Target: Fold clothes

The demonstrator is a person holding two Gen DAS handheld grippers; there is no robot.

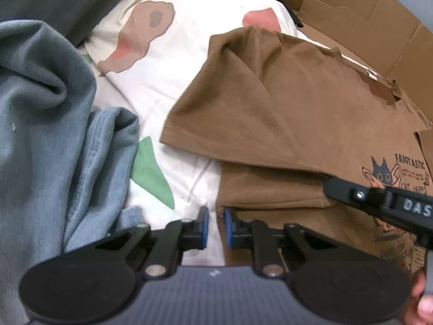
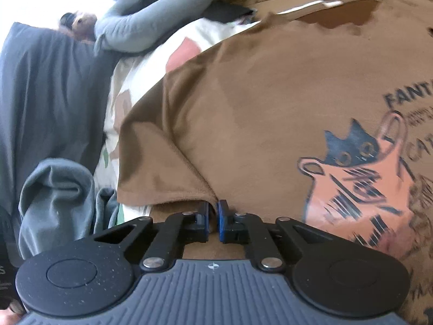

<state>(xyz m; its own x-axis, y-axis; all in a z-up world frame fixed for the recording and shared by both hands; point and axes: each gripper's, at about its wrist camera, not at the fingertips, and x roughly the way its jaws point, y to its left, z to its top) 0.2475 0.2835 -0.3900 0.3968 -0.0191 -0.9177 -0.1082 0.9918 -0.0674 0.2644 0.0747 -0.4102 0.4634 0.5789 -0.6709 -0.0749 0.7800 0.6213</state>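
Left wrist: left gripper [image 1: 216,226] narrow, pads apart w/ a slim gap, nothing pinched; it sits at the left edge of the brown tee [image 1: 284,103], over the sheet [image 1: 186,46]. Tee lies spread on sheet and cardboard [image 1: 360,8], sleeve folded over. Blue-grey clothes [image 1: 46,113] heaped at left. Right gripper [image 1: 379,203] enters from right, over the tee print.

Right wrist: right gripper [image 2: 213,220] nearly closed, pinching the tee [image 2: 257,94] fold by the sleeve. Grey cloth [image 2: 56,189] at left.
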